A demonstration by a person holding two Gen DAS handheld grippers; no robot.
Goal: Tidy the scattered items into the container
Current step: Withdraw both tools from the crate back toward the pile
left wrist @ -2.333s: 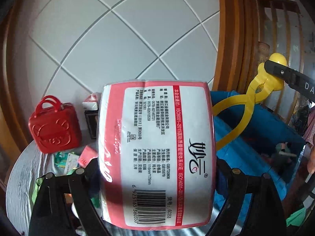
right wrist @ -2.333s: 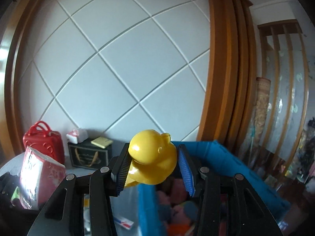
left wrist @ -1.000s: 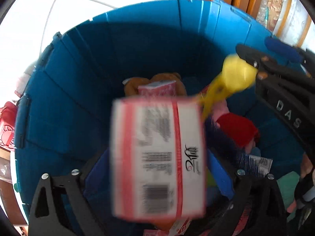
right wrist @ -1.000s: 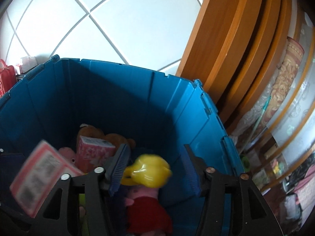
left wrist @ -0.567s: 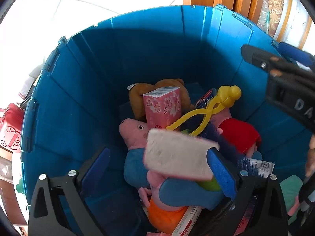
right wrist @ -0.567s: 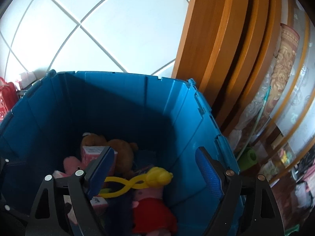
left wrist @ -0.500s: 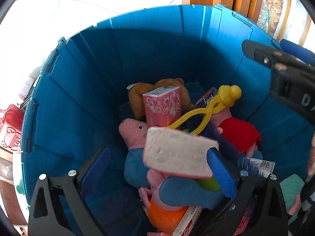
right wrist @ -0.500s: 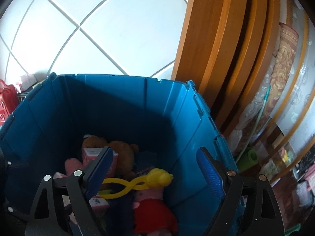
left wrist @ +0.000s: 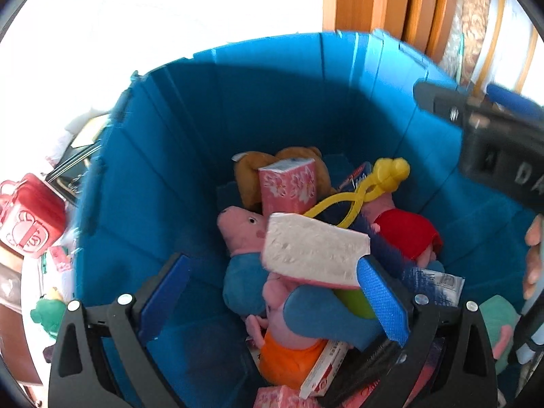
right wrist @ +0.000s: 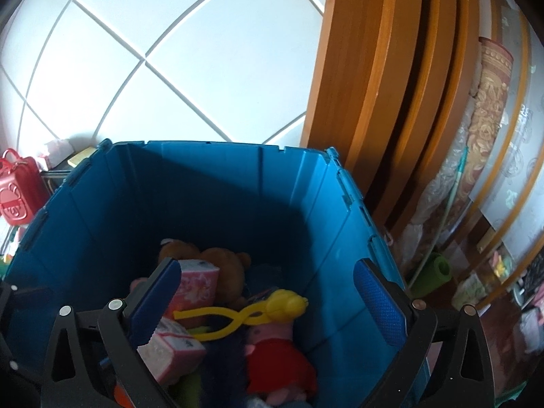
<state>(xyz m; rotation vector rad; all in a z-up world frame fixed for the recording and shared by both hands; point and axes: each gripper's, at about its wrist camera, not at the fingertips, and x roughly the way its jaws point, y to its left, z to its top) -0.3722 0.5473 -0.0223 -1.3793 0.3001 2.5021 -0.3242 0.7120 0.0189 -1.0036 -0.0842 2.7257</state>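
Both grippers hang over the blue bin [left wrist: 163, 176] [right wrist: 210, 183], which holds a pile of toys. The white-and-pink tissue pack [left wrist: 314, 255] [right wrist: 170, 353] lies on top of the pile, clear of my left gripper [left wrist: 275, 292], whose jaws stand wide and hold nothing. The yellow duck tongs [left wrist: 367, 187] [right wrist: 251, 312] rest across a pig plush in red [left wrist: 404, 234] [right wrist: 278, 360]. My right gripper [right wrist: 268, 302] is opening wide above them with nothing between its fingers. It also shows at the right of the left wrist view [left wrist: 486, 146].
A pink tissue box [left wrist: 289, 183] leans on a brown bear [right wrist: 217, 265] in the bin. A red toy case [left wrist: 29, 214] [right wrist: 15, 187], a green toy [left wrist: 47, 316] and small packs sit left of the bin. Wooden door frames [right wrist: 374, 102] rise behind it on the right.
Both grippers let go: the tissue pack and the duck tongs dropped onto the toys in the bin. Both grippers then lifted a little, and the right jaws spread wider.
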